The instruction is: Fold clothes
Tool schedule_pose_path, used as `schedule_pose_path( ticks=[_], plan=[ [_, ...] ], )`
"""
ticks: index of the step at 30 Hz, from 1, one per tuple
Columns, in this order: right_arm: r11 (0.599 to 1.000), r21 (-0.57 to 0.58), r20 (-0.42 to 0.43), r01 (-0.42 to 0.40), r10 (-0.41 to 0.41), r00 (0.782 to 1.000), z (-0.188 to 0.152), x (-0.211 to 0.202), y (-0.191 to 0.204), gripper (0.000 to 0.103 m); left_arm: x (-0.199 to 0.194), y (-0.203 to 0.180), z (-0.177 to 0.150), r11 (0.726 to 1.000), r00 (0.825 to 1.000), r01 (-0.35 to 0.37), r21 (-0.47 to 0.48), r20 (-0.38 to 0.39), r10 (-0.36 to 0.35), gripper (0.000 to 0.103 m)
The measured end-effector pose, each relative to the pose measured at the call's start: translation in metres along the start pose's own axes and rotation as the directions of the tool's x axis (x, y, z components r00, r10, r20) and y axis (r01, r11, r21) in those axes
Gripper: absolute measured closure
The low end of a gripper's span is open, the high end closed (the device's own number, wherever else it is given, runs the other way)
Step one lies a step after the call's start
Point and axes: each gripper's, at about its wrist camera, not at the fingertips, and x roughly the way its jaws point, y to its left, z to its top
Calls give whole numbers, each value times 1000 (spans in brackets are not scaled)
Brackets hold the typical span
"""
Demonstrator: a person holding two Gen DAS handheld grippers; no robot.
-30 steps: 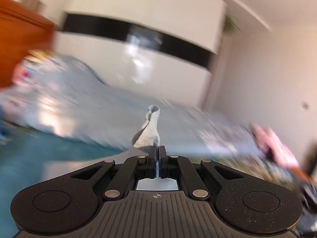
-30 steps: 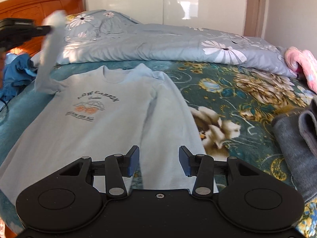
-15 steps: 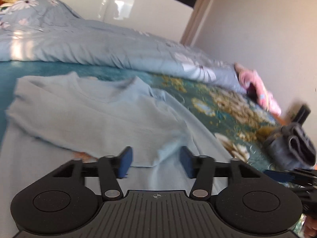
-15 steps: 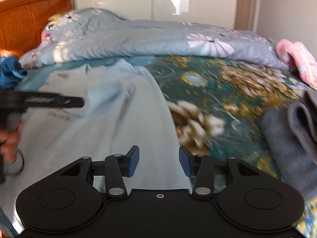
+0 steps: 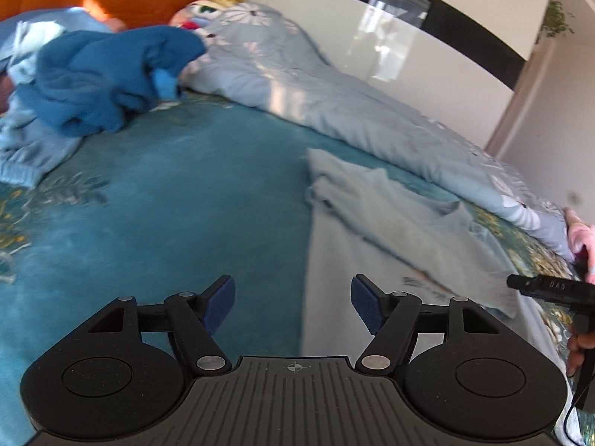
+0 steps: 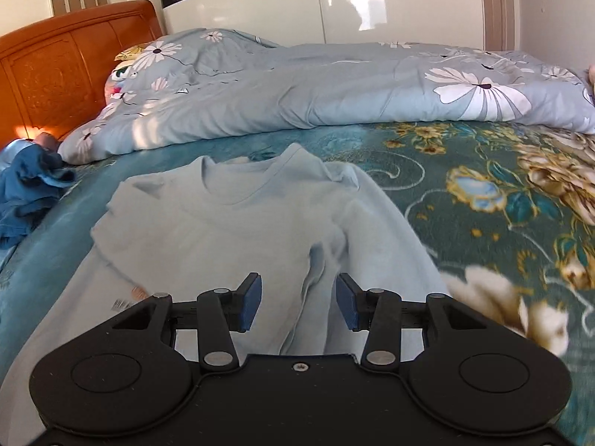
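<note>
Your left claw (image 5: 293, 308) is opening, nothing between its blue pads, and it hovers over the teal bedspread (image 5: 167, 223) beside the edge of the pale blue sweatshirt (image 5: 390, 230). Your right claw (image 6: 298, 301) is released, its jaws parted and empty above the sweatshirt's body, where one sleeve lies folded across the chest. You have the sweatshirt lying flat on the bed, collar toward the bunched floral duvet (image 6: 334, 89). An orange wooden headboard (image 6: 55, 70) stands at the left, glossy white wardrobe doors (image 6: 297, 3) behind. A dark blue garment (image 5: 108, 74) lies crumpled near the headboard.
</note>
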Motion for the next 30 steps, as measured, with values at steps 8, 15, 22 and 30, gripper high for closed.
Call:
schedule_pose_path(
  ticks=[8, 15, 22, 30],
  plan=[
    [999, -39, -19, -19, 19, 1000, 12, 16, 2, 59, -5, 21, -2, 1000, 1000, -16, -23, 2, 16, 36],
    [995, -89, 4, -36, 36, 999, 12, 9, 12, 59, 0, 14, -4, 1000, 1000, -4, -2, 4, 4, 35],
    [992, -123, -38, -2, -3, 999, 20, 23, 8, 59, 0, 18, -3, 999, 1000, -2, -35, 1, 2, 35],
    [972, -236, -18, -10, 6, 1000, 15, 18, 25, 59, 1, 21, -2, 999, 1000, -11, -45, 2, 11, 34]
  ],
)
